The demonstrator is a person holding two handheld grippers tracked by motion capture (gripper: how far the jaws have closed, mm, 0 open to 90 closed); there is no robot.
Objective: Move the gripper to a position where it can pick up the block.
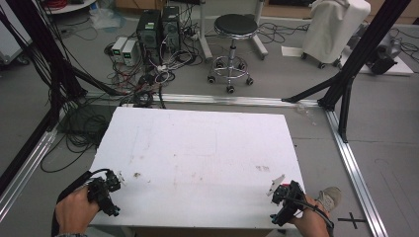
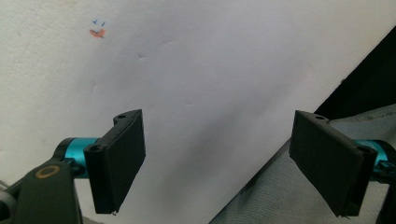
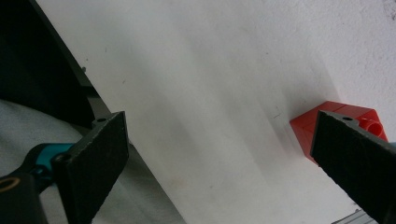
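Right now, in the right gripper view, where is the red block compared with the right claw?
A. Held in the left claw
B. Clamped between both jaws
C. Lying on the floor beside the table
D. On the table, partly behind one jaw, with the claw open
D: the red block sits on the white table, partly hidden by one jaw, and the right claw has its jaws wide apart.

The table (image 1: 197, 148) was white; a red brick (image 3: 345, 122) lay on it, and a small red-and-blue mark (image 2: 97, 28).
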